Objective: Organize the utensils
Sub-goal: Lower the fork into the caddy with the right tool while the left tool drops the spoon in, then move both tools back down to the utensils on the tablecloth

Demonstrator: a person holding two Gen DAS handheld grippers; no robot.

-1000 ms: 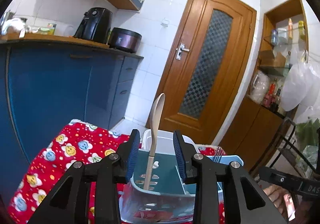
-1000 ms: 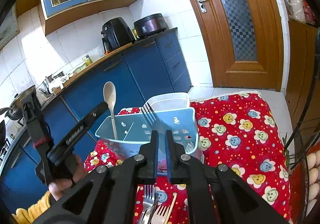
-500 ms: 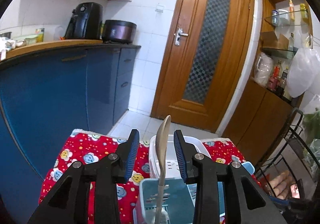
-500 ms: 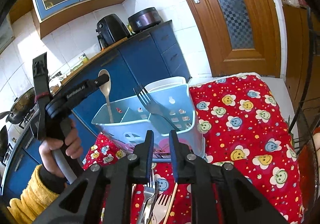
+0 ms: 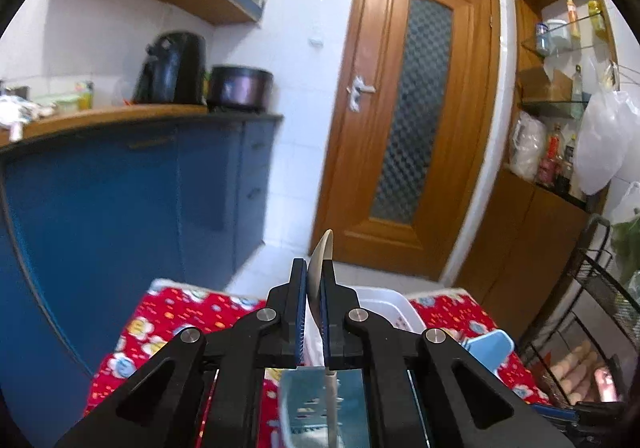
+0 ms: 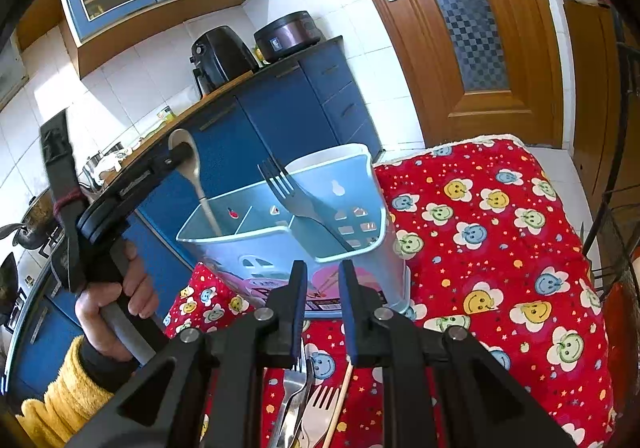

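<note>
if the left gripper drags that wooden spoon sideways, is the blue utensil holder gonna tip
Possibly. The blue utensil holder is tall, looks like thin, light plastic, and holds only the wooden spoon and a black fork. It sits on a soft red cloth, which may grip its base. The left gripper pinches the spoon's bowl high up, giving leverage.

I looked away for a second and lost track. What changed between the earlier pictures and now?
The left gripper was open around the wooden spoon; now it has shut on the spoon's bowl. The right gripper, nearly shut before, has opened and holds nothing. The spoon still stands in the blue holder, the black fork still leans inside, and the loose cutlery still lies on the red cloth.
</note>
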